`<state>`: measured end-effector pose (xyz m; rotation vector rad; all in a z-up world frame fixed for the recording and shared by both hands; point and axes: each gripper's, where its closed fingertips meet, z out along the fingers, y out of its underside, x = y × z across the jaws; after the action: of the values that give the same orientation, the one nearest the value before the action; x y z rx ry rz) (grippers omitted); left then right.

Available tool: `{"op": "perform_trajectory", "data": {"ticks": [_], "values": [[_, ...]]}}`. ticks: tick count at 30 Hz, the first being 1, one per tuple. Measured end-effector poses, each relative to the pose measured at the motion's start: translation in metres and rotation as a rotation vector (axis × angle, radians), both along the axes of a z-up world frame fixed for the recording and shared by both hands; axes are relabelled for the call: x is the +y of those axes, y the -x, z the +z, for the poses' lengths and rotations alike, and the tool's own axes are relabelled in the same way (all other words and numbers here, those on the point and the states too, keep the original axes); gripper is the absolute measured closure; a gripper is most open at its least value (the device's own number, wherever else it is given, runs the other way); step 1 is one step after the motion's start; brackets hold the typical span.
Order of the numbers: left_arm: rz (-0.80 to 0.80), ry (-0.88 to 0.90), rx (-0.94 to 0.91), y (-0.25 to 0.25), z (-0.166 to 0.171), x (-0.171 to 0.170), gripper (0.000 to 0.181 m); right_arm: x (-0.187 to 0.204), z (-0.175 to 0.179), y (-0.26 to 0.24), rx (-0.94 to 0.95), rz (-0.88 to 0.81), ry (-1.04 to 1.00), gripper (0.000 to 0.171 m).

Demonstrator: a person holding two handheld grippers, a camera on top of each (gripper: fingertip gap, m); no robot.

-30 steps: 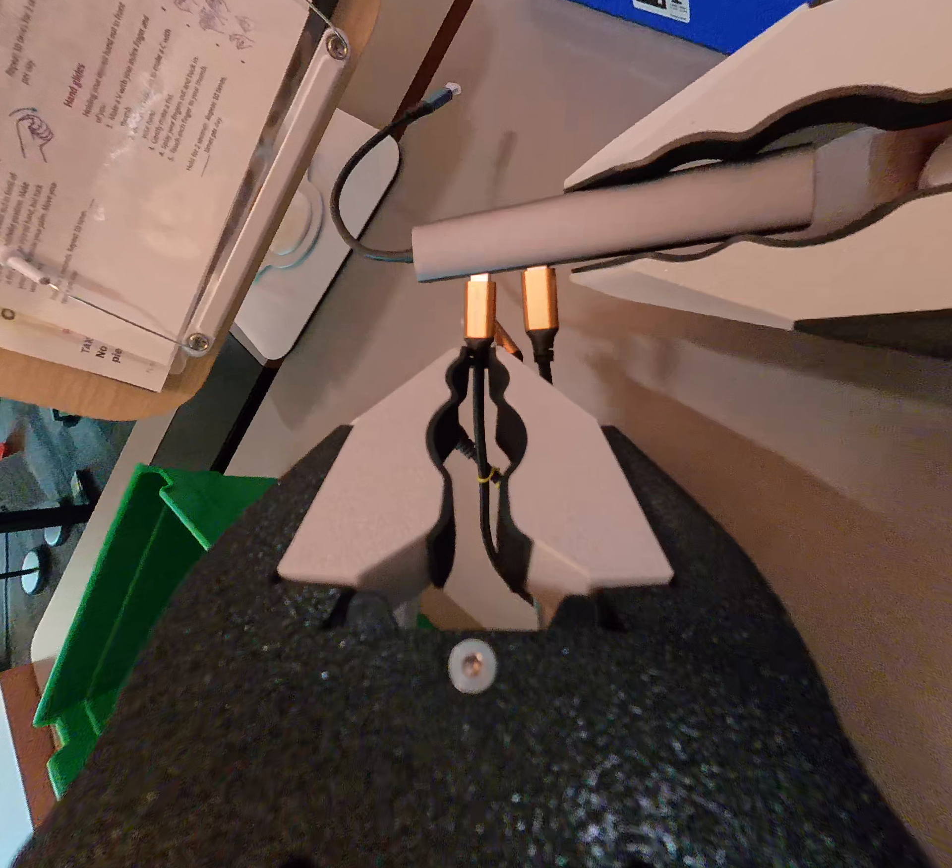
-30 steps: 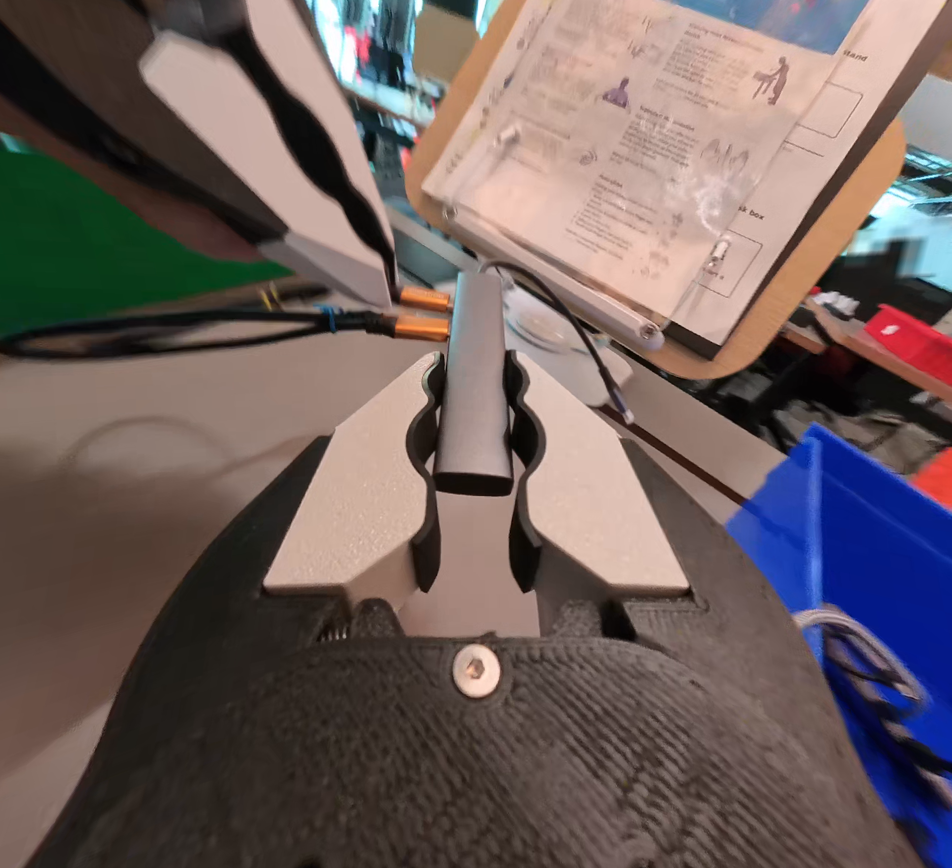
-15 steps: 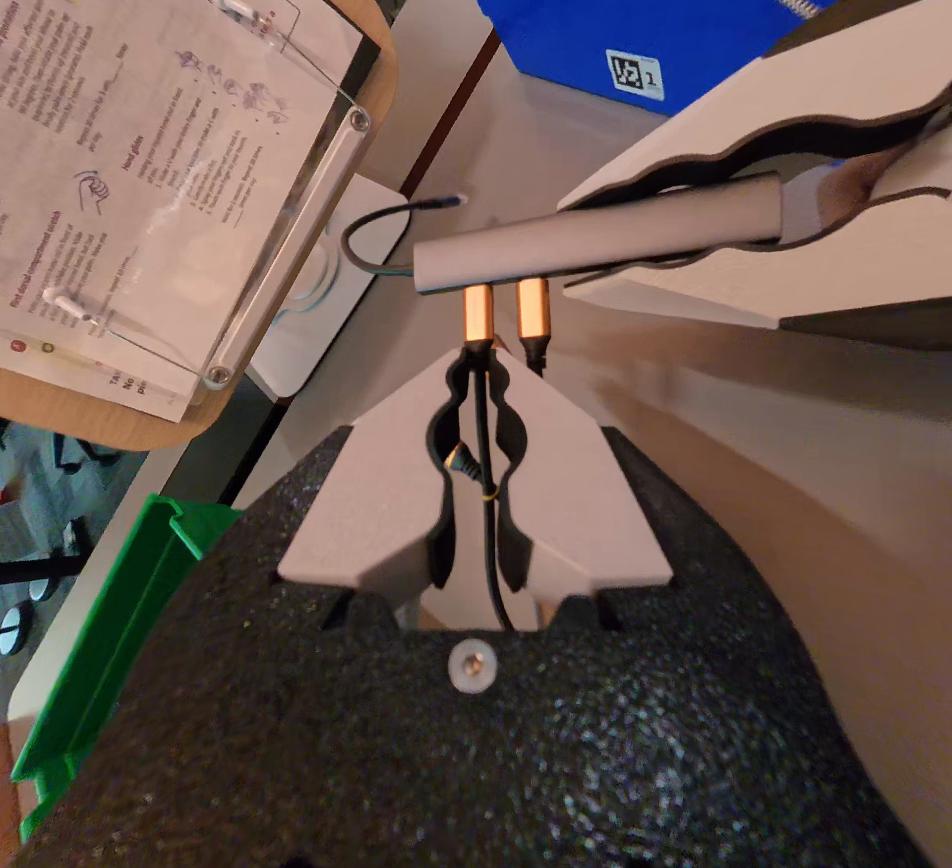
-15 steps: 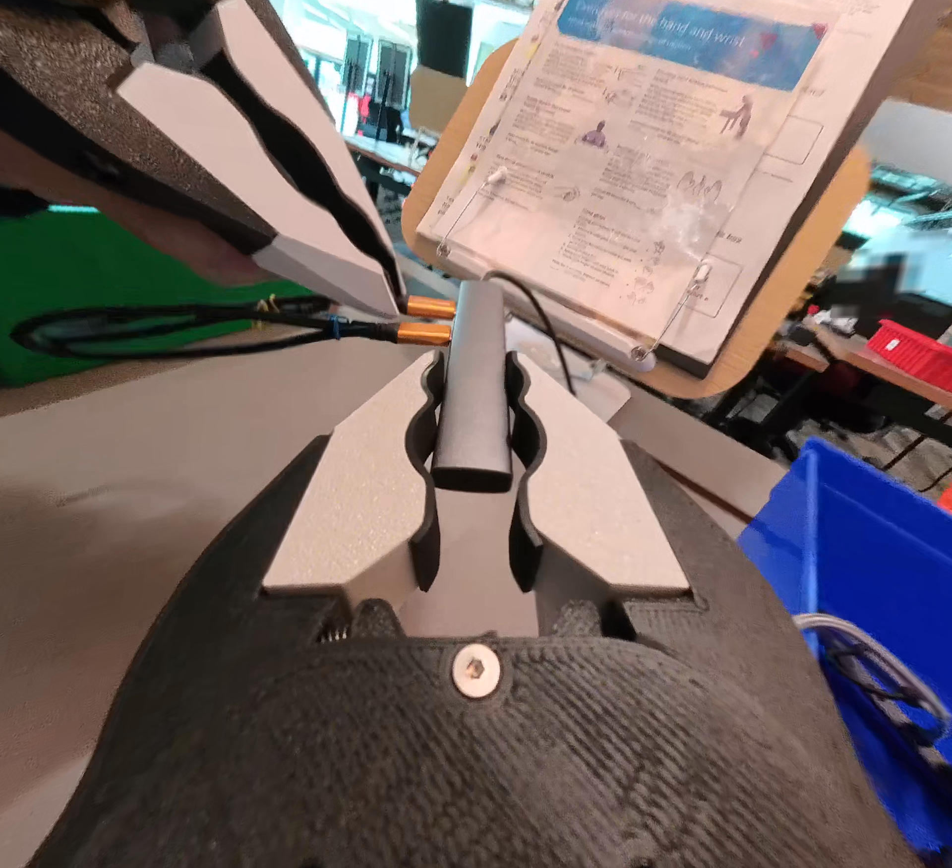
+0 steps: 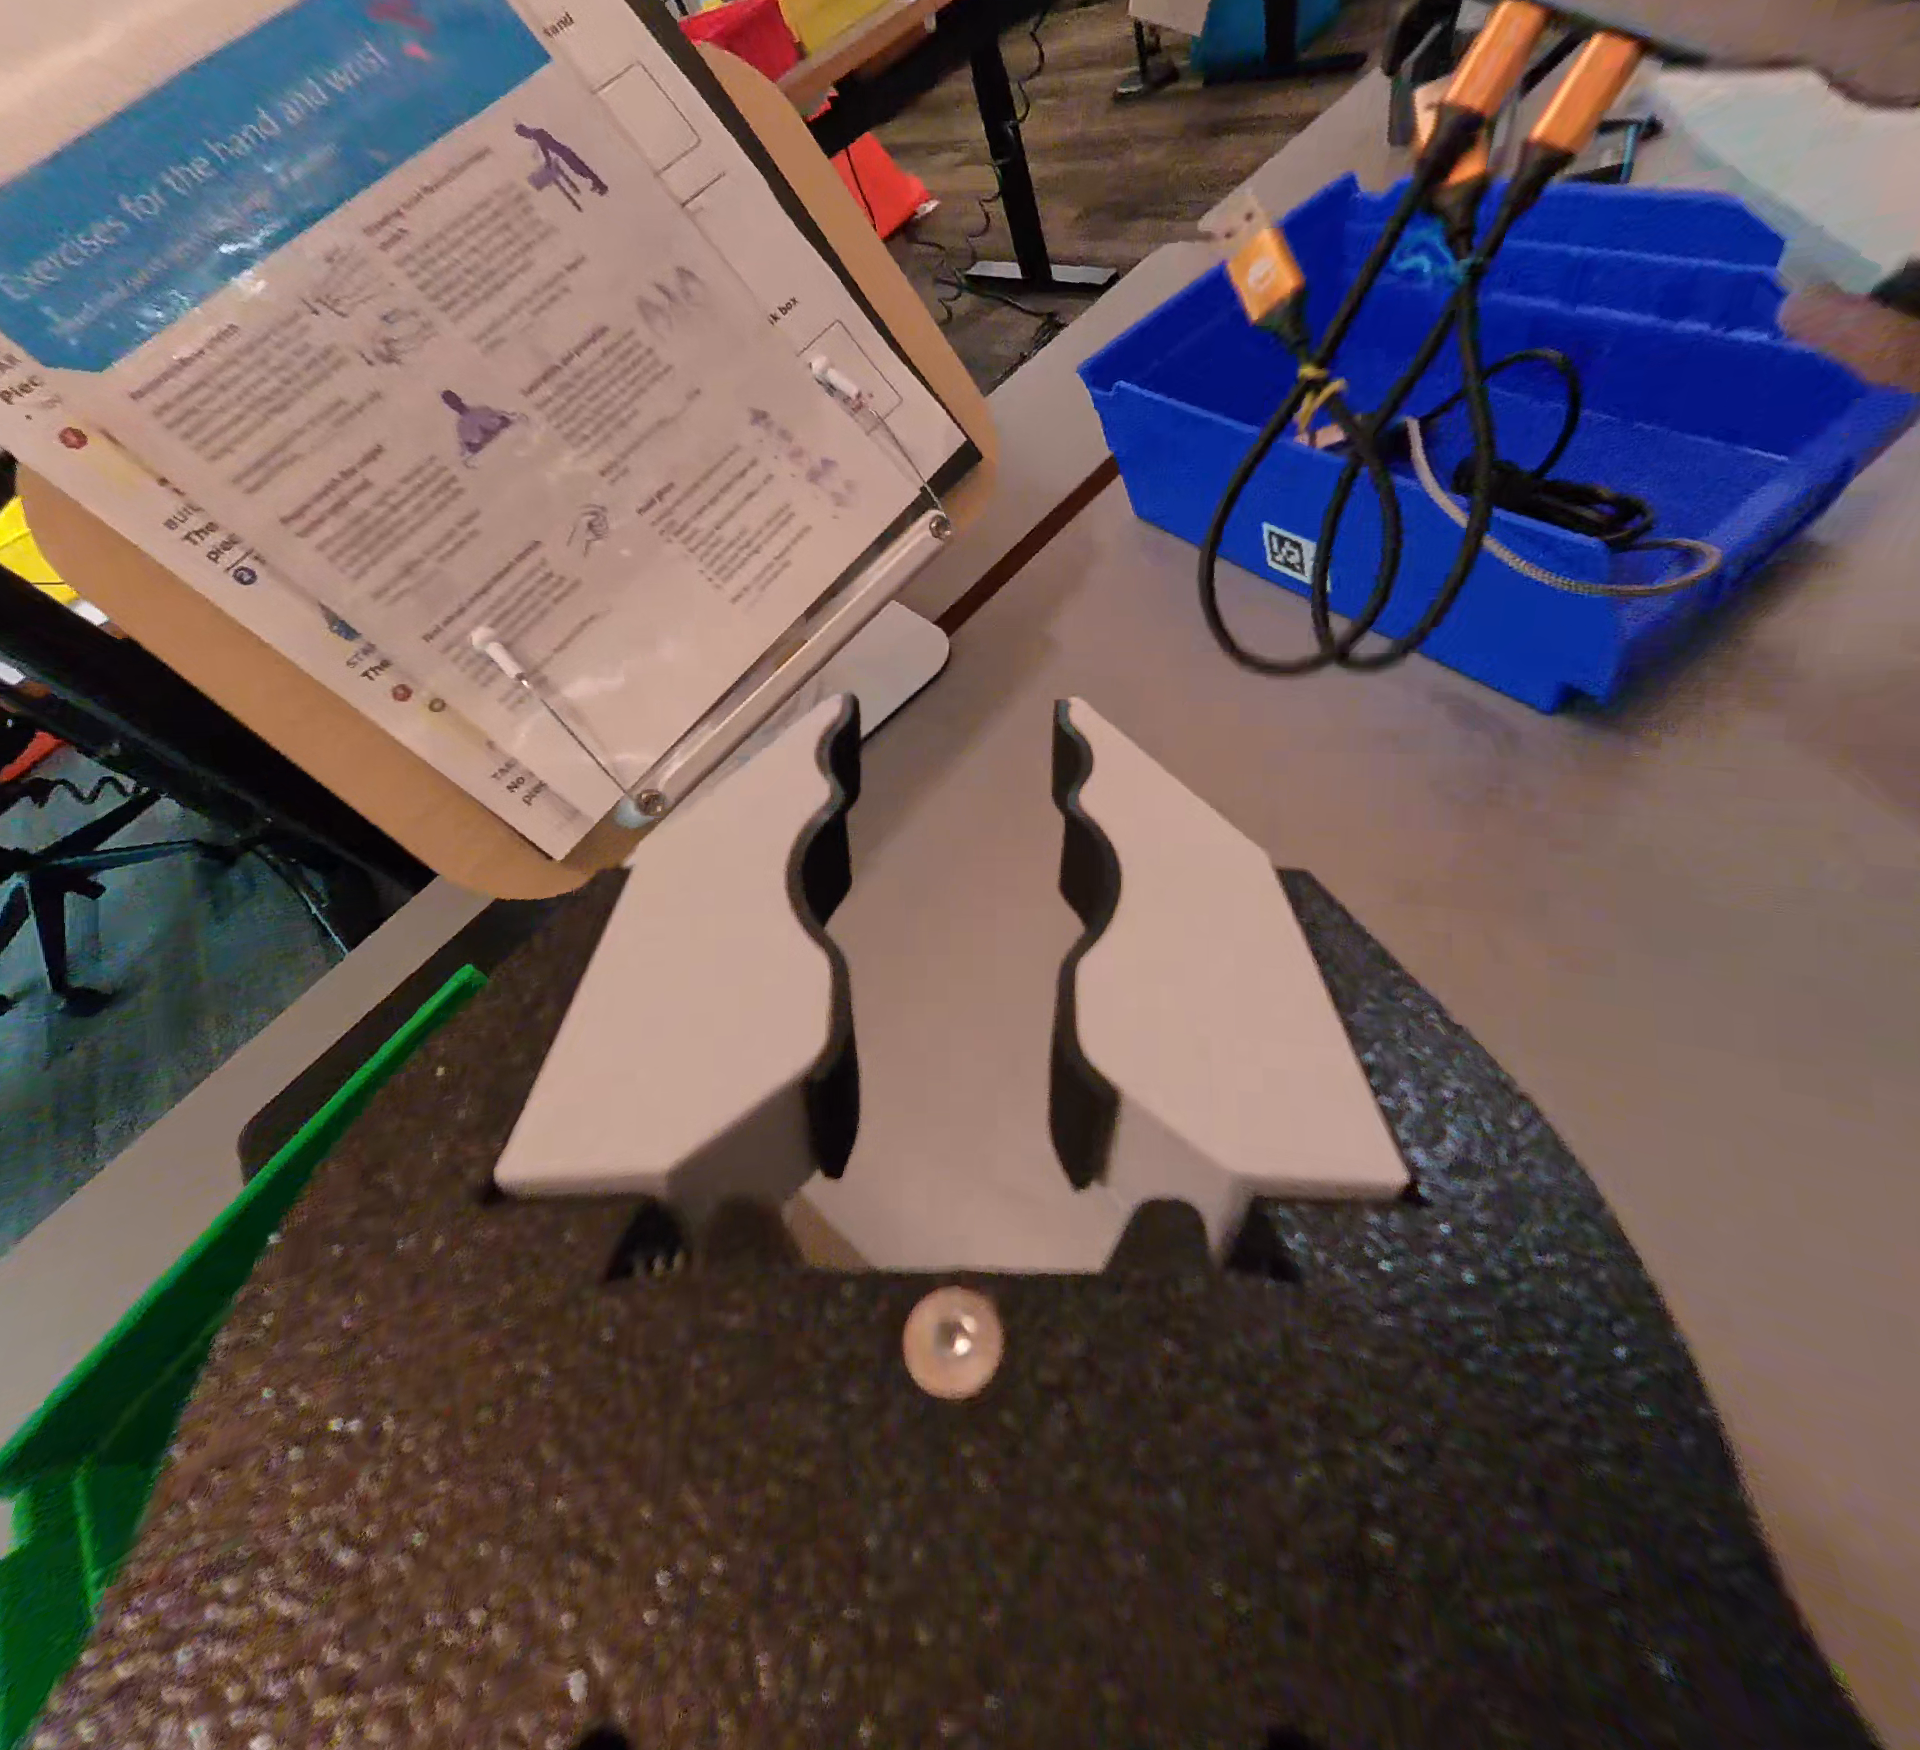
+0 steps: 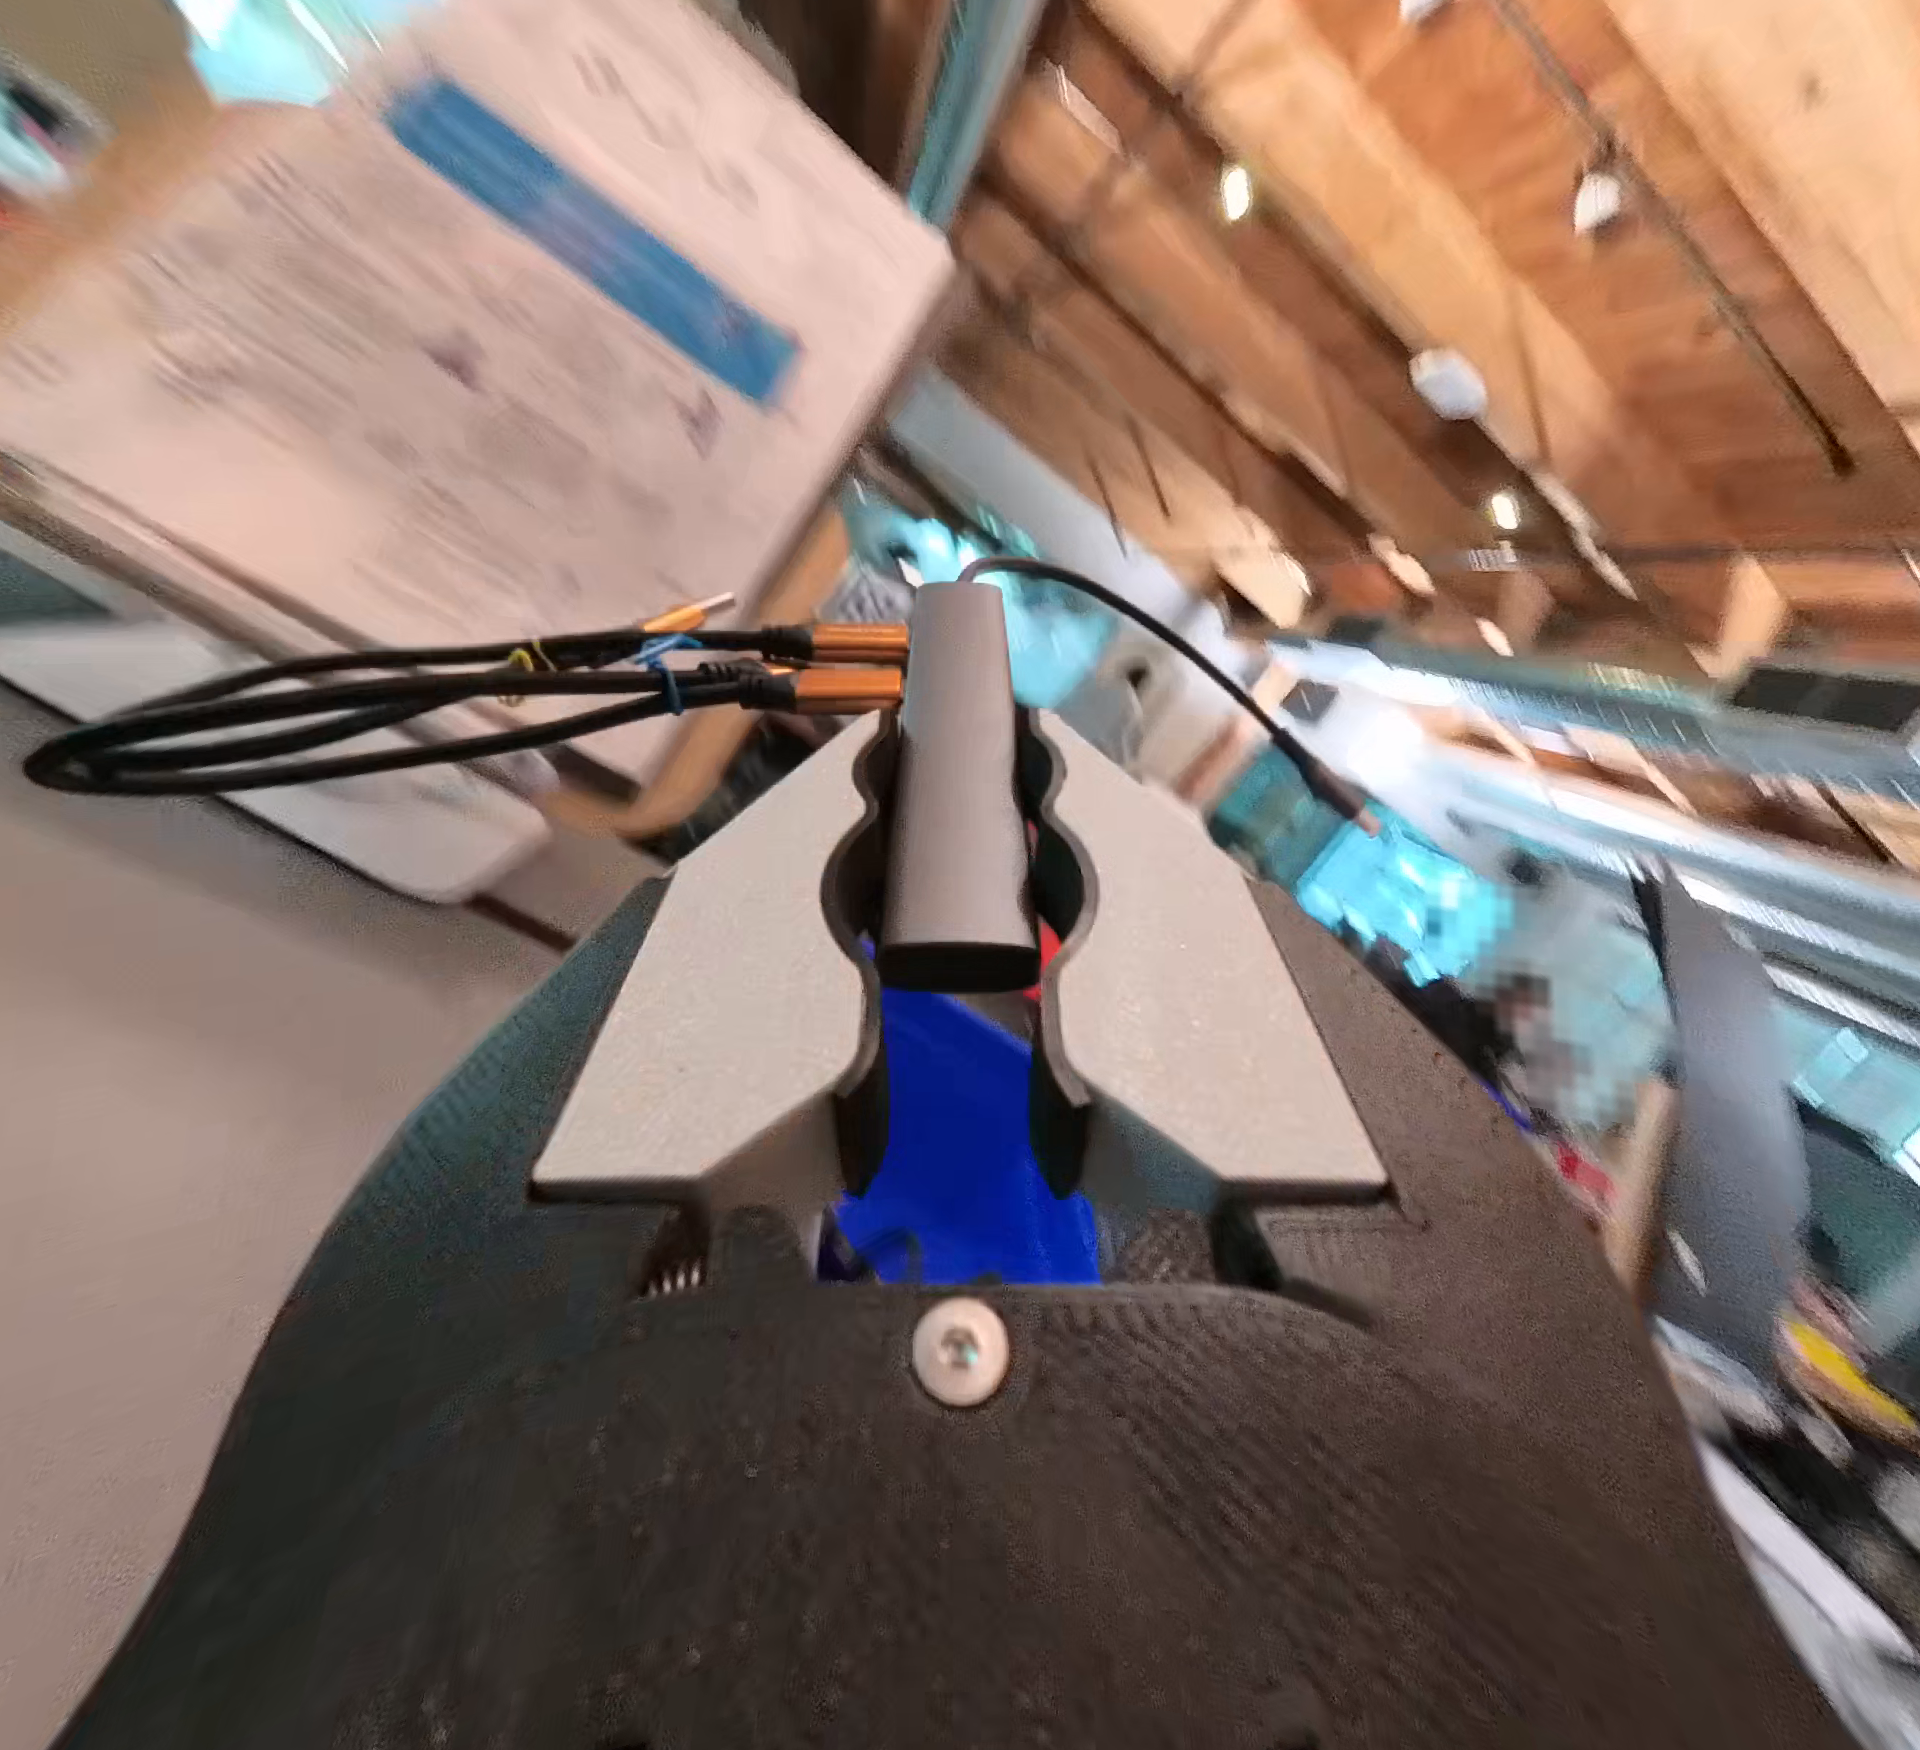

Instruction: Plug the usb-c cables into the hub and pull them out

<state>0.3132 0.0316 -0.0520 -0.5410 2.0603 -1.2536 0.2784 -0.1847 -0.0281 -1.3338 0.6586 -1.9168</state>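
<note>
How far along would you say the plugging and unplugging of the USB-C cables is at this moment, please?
Done: both orange plugs sit in the grey hub. In hand: the right gripper is shut on the hub and holds it up in the air, black cables dangling; the left gripper is open and empty. Left: both plugs are yet to be pulled out. One loose orange connector hangs free.

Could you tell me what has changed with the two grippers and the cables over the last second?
The left gripper has let go of the cable, opened and drawn back from the hub. The right gripper has lifted the hub up over the blue bin, so the cables now dangle from it. Unchanged: the right gripper stays shut on the hub, and both orange plugs remain plugged in.
</note>
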Motion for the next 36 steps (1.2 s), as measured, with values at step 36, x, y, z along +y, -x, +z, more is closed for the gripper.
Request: {"op": "perform_trajectory", "data": {"ticks": [36], "values": [[-0.084, -0.134, 0.103, 0.001, -0.047, -0.031, 0.147, -0.115, -0.104, -0.042, 0.538, -0.012, -0.064, 0.106]]}}
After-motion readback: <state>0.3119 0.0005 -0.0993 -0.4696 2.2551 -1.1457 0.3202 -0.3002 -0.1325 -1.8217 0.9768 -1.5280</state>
